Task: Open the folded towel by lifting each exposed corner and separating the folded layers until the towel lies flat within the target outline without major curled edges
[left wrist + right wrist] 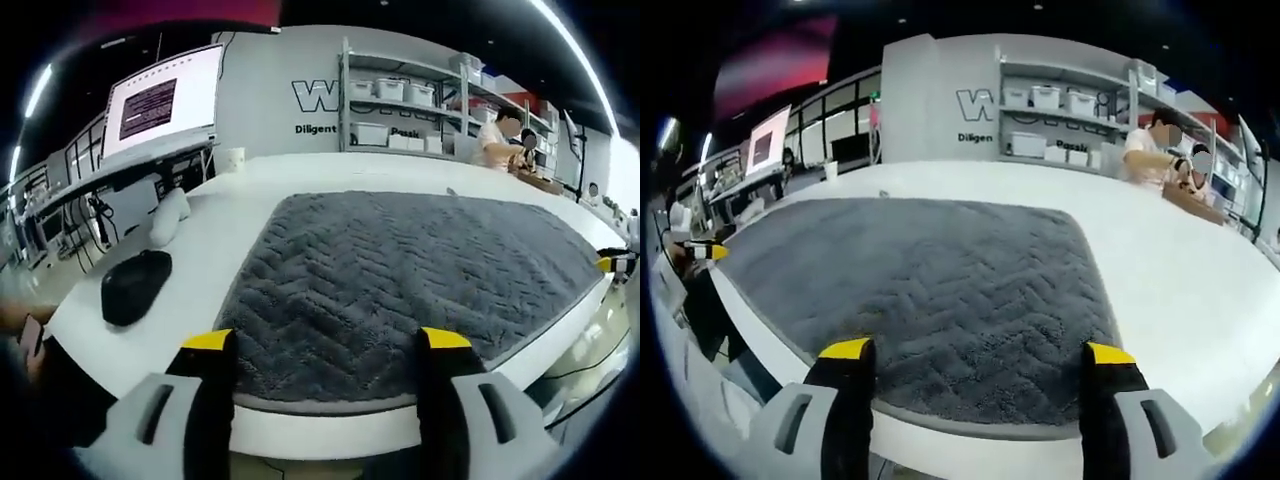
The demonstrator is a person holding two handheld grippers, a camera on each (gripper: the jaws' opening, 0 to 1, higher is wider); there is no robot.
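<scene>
seemingly most of the work is behind us: the grey towel (400,280) with its herringbone pile lies spread wide on the white table (290,175), reaching from near the table's front edge well back toward its middle, and no folded layer or lifted flap shows on its surface in either view. its near hem follows the table's front edge and looks flat; the corners that can be seen are rounded and lie down. whether it sits inside a target outline i cannot tell, since no outline is visible around the towel. what is left, by my judgement, is only a check of the far edge and side edges for curl, and small tugs if any turn up.

the left gripper (328,345) hangs over the towel's near hem with its jaws spread wide and nothing between them. the right gripper (975,358) hangs over the towel's near hem likewise, jaws apart and empty.

around the towel, a grey wall (270,90) with dark lettering stands beyond the table, with a shelf rack of white bins (400,95) beside it. a large monitor (160,100) stands off the towel's left side, a person in white (1150,150) works past the towel's far right corner. on the table left of the towel lie a white rounded object (168,215) and a black pouch-like case (135,285), both well apart from the towel, so nothing blocks the grippers.
</scene>
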